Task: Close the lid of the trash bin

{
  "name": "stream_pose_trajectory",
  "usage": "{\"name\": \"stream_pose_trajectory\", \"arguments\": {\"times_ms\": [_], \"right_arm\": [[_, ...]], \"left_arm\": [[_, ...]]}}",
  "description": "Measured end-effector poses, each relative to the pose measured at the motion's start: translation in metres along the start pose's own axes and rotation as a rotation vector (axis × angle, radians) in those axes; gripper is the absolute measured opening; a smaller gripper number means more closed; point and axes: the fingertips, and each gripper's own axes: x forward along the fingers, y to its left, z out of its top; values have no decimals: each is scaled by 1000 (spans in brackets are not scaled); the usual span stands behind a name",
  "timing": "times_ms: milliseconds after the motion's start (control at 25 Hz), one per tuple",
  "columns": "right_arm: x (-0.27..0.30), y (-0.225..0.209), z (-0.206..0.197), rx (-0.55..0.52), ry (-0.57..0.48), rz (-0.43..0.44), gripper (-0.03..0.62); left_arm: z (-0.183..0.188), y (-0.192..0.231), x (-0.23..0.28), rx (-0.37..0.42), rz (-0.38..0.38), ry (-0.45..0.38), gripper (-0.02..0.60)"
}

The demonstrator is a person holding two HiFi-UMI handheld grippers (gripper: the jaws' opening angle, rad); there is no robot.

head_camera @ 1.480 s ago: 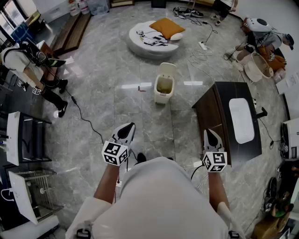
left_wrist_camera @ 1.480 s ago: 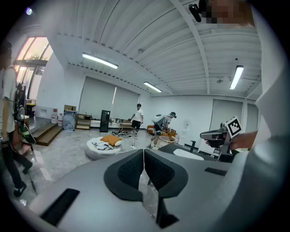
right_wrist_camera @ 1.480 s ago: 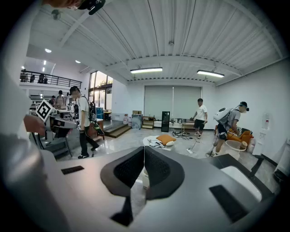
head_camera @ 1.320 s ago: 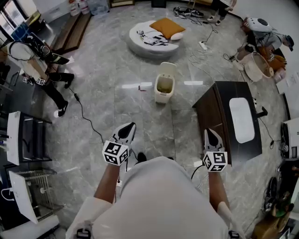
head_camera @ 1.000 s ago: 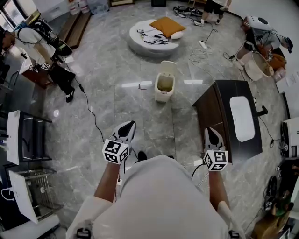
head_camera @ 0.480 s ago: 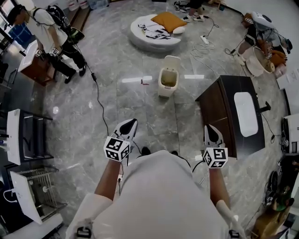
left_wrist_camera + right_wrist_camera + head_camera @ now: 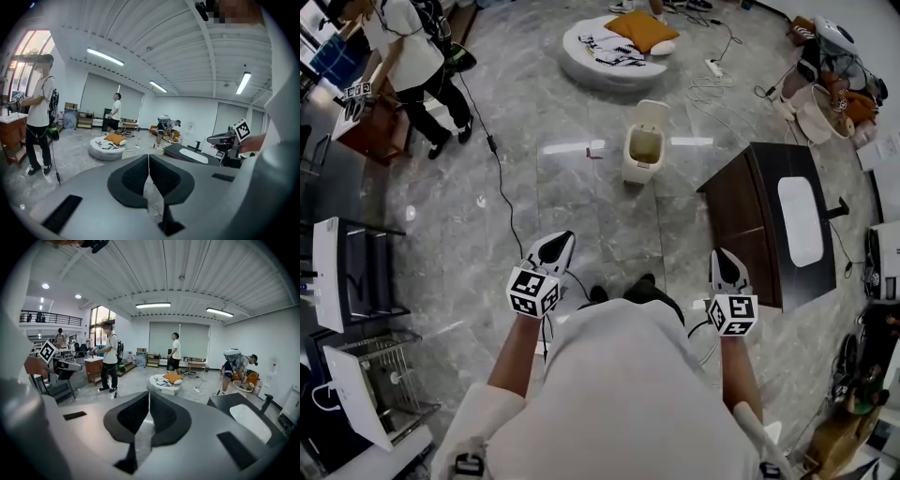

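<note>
The cream trash bin (image 7: 644,155) stands on the marble floor well ahead of me, its lid (image 7: 652,114) tipped up and back and the inside showing. My left gripper (image 7: 560,240) is held at waist height, far short of the bin and to its left, jaws shut and empty. My right gripper (image 7: 723,254) is level with it on the right, also shut and empty. In the left gripper view the pads (image 7: 136,176) meet with nothing between them. The right gripper view shows the same, with the bin (image 7: 167,391) small beyond the fingertips (image 7: 161,414).
A dark low table (image 7: 748,216) with a white slab on it stands right of the bin. A round white cushion bed (image 7: 609,56) with an orange pillow lies behind. A black cable (image 7: 502,187) crosses the floor on the left, where a person (image 7: 412,56) stands. Racks (image 7: 342,281) line the left.
I have walked forward, carrying both shut grippers with me towards the bin. The person on the left has walked across the room and now stands by the wooden desk.
</note>
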Motion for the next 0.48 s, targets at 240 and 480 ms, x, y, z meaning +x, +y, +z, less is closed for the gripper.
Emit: {"name": "stream_pose_trajectory", "arguments": {"times_ms": [240,480], "right_arm": [[20,-7,5,-6,5,14,32],[59,-26,14,4,6,38,32]], "left_arm": [[3,8,15,-7,11,9,20],[14,21,44,-15,38,17,20]]}}
